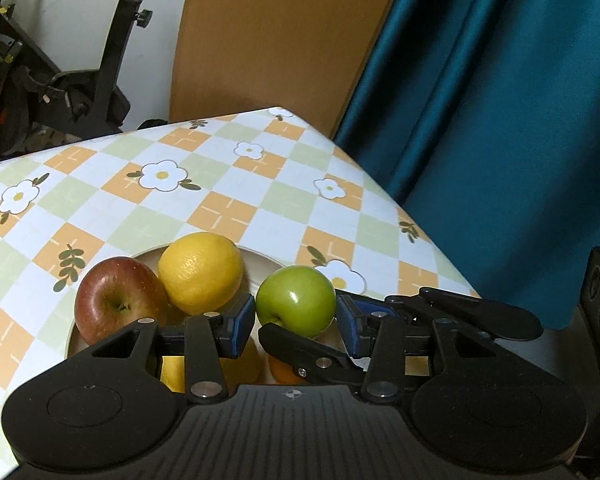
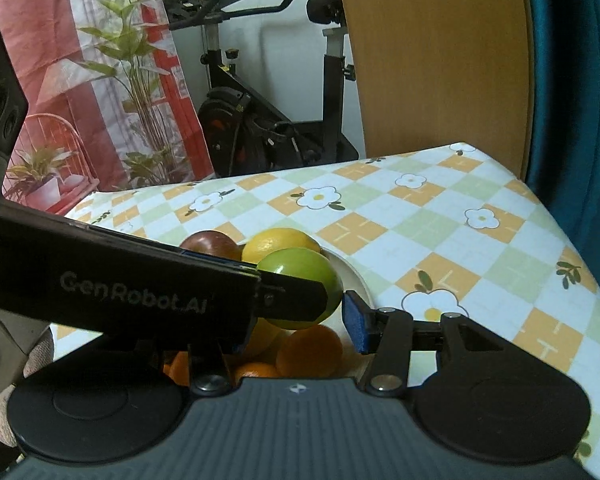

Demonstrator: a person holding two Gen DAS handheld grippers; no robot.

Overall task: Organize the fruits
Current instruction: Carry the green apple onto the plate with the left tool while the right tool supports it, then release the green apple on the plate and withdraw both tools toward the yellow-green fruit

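Two grippers meet at one green apple (image 1: 296, 306), which sits atop the fruit piled in a pale bowl (image 1: 260, 258) on the flowered checked tablecloth (image 1: 228, 184). In the left wrist view the left gripper (image 1: 296, 320) has its blue pads (image 1: 242, 322) spread either side of the apple, the left pad just beside the skin and the right pad close at the other flank; whether they press it I cannot tell. A black finger of the other gripper crosses under the apple at about 5 o'clock. This view alone shows the red apple (image 1: 116, 300) whole, at 9 o'clock of the green one, with a lemon (image 1: 200, 272) at 10 o'clock. The right wrist view shows what the first hides: oranges (image 2: 310, 350) lying beneath the green apple (image 2: 300, 288). There the right gripper (image 2: 300, 320) stands apart, its one visible blue pad (image 2: 356, 326) near the apple at 3 o'clock, not touching; the left gripper's branded body (image 2: 132, 292) covers its other finger. An exercise bike (image 2: 260, 120) stands beyond the table.
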